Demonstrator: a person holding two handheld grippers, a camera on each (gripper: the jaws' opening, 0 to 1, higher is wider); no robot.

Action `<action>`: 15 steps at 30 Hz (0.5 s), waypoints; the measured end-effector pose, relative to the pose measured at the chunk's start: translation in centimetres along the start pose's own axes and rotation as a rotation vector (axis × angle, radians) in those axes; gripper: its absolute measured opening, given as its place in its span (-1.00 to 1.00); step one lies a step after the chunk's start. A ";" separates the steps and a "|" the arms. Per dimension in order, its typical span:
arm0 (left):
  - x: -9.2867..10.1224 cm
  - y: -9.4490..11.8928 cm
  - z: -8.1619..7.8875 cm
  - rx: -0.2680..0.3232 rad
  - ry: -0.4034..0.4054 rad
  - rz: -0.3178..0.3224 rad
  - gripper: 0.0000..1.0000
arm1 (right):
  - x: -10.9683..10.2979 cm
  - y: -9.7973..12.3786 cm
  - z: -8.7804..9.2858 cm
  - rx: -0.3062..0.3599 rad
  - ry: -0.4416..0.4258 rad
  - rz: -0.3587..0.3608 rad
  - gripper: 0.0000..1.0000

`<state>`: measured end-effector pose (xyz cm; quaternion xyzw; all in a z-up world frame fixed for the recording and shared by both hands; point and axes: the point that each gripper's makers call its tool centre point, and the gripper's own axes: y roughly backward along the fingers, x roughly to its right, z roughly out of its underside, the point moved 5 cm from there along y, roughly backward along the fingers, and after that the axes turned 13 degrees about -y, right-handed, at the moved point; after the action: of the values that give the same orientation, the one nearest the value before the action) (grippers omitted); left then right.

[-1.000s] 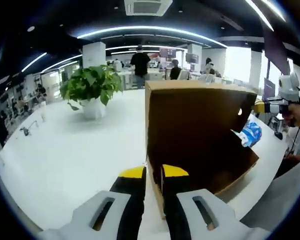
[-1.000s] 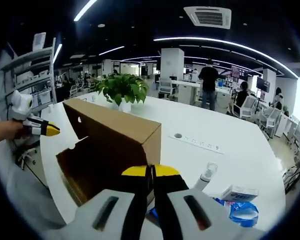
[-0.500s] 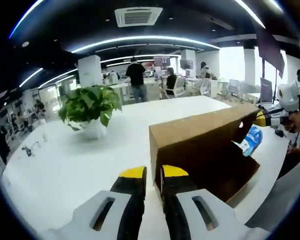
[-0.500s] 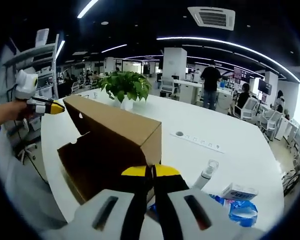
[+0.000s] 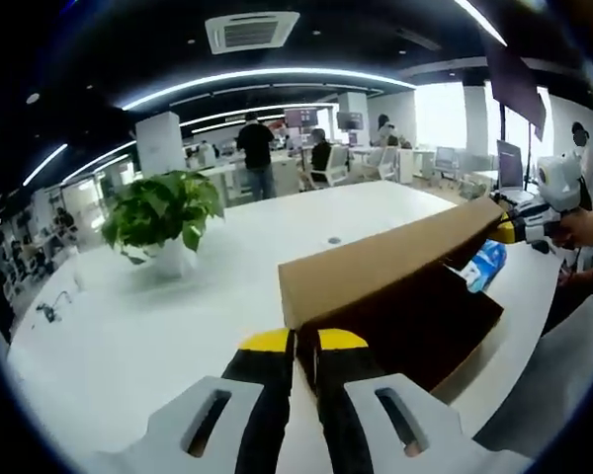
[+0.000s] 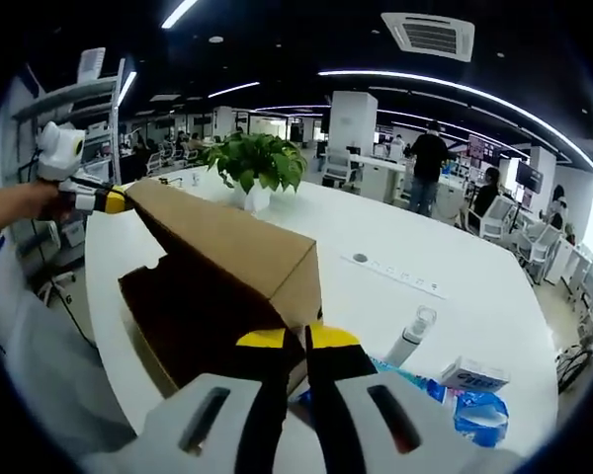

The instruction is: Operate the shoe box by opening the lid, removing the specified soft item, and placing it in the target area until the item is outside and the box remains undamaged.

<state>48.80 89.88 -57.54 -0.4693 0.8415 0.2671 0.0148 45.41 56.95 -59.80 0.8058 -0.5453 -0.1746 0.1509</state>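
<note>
A brown cardboard shoe box lid (image 5: pixel 385 262) is tilted up over the dark inside of the box (image 5: pixel 415 331). My left gripper (image 5: pixel 303 341) is shut on the lid's near corner. At the lid's far corner, a hand holds my right gripper (image 5: pixel 514 230). In the right gripper view the lid (image 6: pixel 227 237) slopes up to the left over the dark box interior (image 6: pixel 198 326). My right gripper (image 6: pixel 296 338) is shut on its near corner. My left gripper (image 6: pixel 107 200) is at the far corner. I cannot see what lies inside the box.
The box sits on a long white table (image 5: pixel 109 326) near its edge. A potted plant (image 5: pixel 163 212) stands behind it. A blue and white soft pack (image 6: pixel 479 415), a small white carton (image 6: pixel 471 377) and a bottle (image 6: pixel 412 336) lie beside the box. People stand at desks far behind.
The lid has swung from a steep, near-upright stand to a flatter tilt, so less of its dark underside shows. Both grippers stayed on its corners and moved with it.
</note>
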 end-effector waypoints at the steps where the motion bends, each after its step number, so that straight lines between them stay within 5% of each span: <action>1: 0.1 0.1 0.2 -0.004 0.001 0.004 -0.90 | -0.1 0.0 0.1 -0.002 0.009 -0.004 -0.90; 15: 2.1 1.1 2.5 -0.038 -0.025 0.078 -0.70 | -1.6 0.6 2.6 -0.034 0.056 -0.093 -0.68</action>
<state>46.21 89.83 -59.80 -0.4331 0.8536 0.2893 0.0059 43.23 58.06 -61.66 0.8323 -0.4996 -0.1680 0.1715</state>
